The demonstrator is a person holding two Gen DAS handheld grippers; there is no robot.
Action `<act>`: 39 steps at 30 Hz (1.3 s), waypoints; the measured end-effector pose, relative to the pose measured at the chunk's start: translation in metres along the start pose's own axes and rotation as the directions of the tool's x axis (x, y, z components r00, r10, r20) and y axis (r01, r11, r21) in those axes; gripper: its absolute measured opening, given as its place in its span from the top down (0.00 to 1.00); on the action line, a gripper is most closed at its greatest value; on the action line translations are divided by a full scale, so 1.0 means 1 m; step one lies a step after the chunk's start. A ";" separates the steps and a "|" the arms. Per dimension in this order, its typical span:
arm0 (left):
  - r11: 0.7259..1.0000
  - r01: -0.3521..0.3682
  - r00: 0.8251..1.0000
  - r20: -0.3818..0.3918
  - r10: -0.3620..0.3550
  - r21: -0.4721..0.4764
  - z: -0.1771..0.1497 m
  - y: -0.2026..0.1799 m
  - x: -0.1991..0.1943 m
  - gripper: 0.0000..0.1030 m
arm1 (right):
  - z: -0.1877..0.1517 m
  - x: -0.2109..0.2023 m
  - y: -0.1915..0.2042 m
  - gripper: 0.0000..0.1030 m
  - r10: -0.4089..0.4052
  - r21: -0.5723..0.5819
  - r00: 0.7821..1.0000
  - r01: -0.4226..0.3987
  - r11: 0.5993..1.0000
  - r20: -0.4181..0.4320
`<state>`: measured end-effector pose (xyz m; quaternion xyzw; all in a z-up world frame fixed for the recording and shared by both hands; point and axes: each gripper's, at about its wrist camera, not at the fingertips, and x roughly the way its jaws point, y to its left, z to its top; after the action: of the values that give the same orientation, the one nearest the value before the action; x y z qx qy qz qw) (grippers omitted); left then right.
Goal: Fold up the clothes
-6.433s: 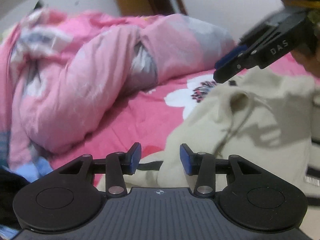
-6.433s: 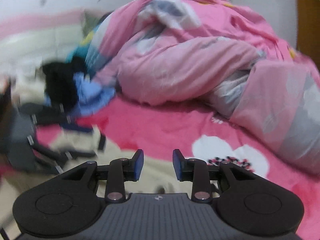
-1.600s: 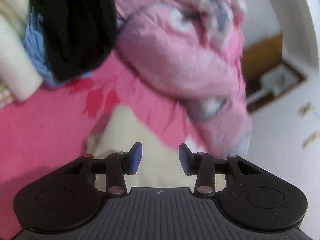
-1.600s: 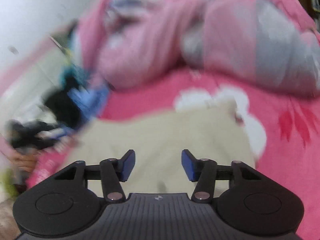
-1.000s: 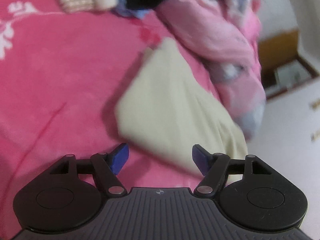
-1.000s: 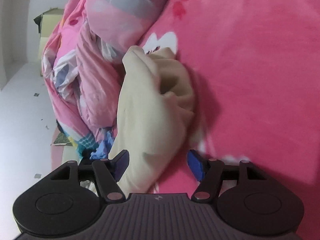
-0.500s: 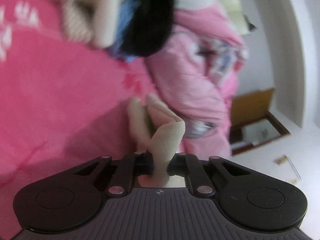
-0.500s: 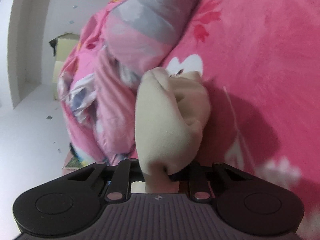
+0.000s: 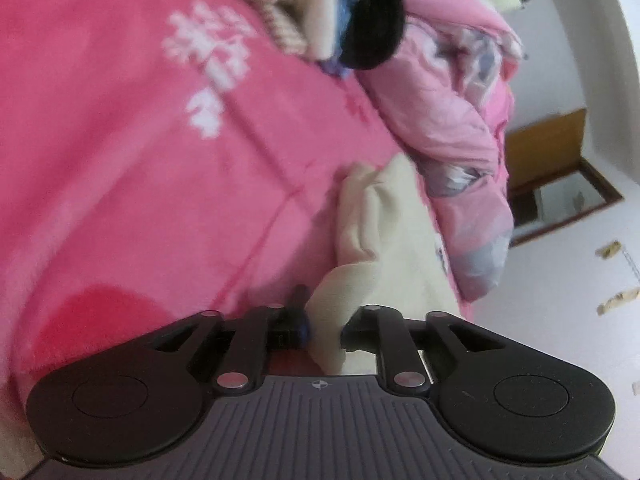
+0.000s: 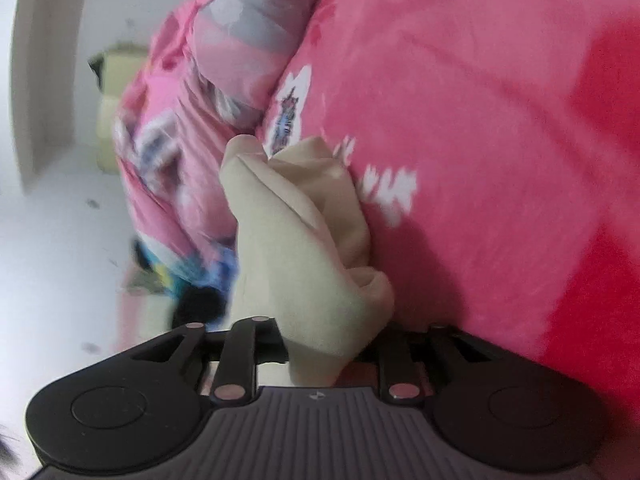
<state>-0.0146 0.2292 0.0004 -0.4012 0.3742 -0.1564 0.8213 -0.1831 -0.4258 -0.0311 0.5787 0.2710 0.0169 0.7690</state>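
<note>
left wrist view: cream garment (image 9: 384, 236) bunched into soft folds on the pink bedsheet (image 9: 132, 168), running from mid-scene back to the near edge, pink quilt (image 9: 452, 120) just to its right. left gripper (image 9: 324, 330) pinched on a fold of that cloth — fingers nearly together, fabric filling the gap. far left, a heap of dark and striped clothes (image 9: 340, 12). half a second ago, more upright and narrower in frame; a second ago, jaws wide and nothing held.

right wrist view: same cream garment (image 10: 296, 240) hanging in a thick wad, sheet (image 10: 480, 120) to the right, quilt (image 10: 224, 80) far left. right gripper (image 10: 326, 354) clamped on its near end — grip unchanged since half a second ago, cloth now stretched longer.
</note>
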 end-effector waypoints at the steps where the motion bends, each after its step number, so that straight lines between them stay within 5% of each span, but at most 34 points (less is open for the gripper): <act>1: 0.999 -0.029 0.999 0.029 0.028 0.033 0.002 -0.005 -0.007 0.71 | 0.004 -0.009 0.006 0.63 -0.030 -0.027 1.000 0.030 0.999 0.008; 3: 0.991 -0.090 0.993 0.089 0.082 0.096 0.007 -0.014 -0.022 0.64 | 0.006 -0.038 0.012 0.62 -0.076 -0.073 0.990 0.085 0.994 0.118; 5: 0.976 -0.154 0.980 0.152 0.131 0.154 0.012 -0.023 -0.037 0.64 | 0.002 -0.070 0.023 0.63 -0.144 -0.128 0.944 0.189 0.974 0.296; 8: 0.945 -0.206 0.950 0.283 0.130 0.256 0.008 -0.045 -0.063 0.64 | -0.015 -0.088 0.050 0.66 -0.149 -0.251 0.890 0.277 0.927 0.431; 10: 0.927 -0.169 0.949 0.308 0.062 0.336 0.002 -0.069 -0.065 0.62 | -0.029 -0.071 0.082 0.66 -0.090 -0.407 0.904 0.274 0.871 0.418; 13: 0.881 -0.059 0.979 0.199 -0.041 0.469 -0.014 -0.101 -0.042 0.59 | -0.054 -0.022 0.130 0.66 -0.024 -0.637 0.949 0.230 0.735 0.315; 17: 0.813 -0.003 1.000 0.017 -0.009 0.582 -0.036 -0.133 0.023 0.58 | -0.075 0.059 0.172 0.66 -0.036 -0.801 0.986 0.155 0.578 0.165; 20: 0.813 -0.024 0.999 -0.012 0.038 0.581 -0.037 -0.131 0.051 0.58 | -0.064 0.115 0.178 0.71 -0.105 -0.807 0.989 0.142 0.574 0.099; 23: 0.838 -0.033 0.998 -0.021 0.053 0.544 -0.032 -0.118 0.066 0.59 | -0.042 0.157 0.160 0.81 -0.240 -0.781 0.962 0.249 0.572 0.131; 25: 0.854 -0.040 0.998 -0.027 0.063 0.519 -0.028 -0.109 0.076 0.59 | -0.022 0.168 0.135 1.00 -0.260 -0.721 0.959 0.259 0.642 0.113; 29: 0.883 -0.053 0.996 -0.041 0.082 0.467 -0.021 -0.092 0.096 0.59 | 0.005 0.160 0.101 1.00 -0.193 -0.536 0.979 0.198 0.821 0.066; 33: 0.905 -0.010 0.998 -0.049 0.035 0.426 -0.016 -0.083 0.094 0.59 | -0.002 0.134 0.121 1.00 -0.227 -0.565 0.946 0.320 0.761 0.230; 39: 0.918 -0.019 0.999 -0.029 0.033 0.397 -0.017 -0.087 0.073 0.57 | -0.038 0.108 0.152 1.00 -0.190 -0.691 0.950 0.309 0.653 0.246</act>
<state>0.0252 0.1243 0.0256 -0.2187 0.3545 -0.2249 0.8809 -0.0637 -0.3053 0.0555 0.1861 0.2603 -0.0281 0.9470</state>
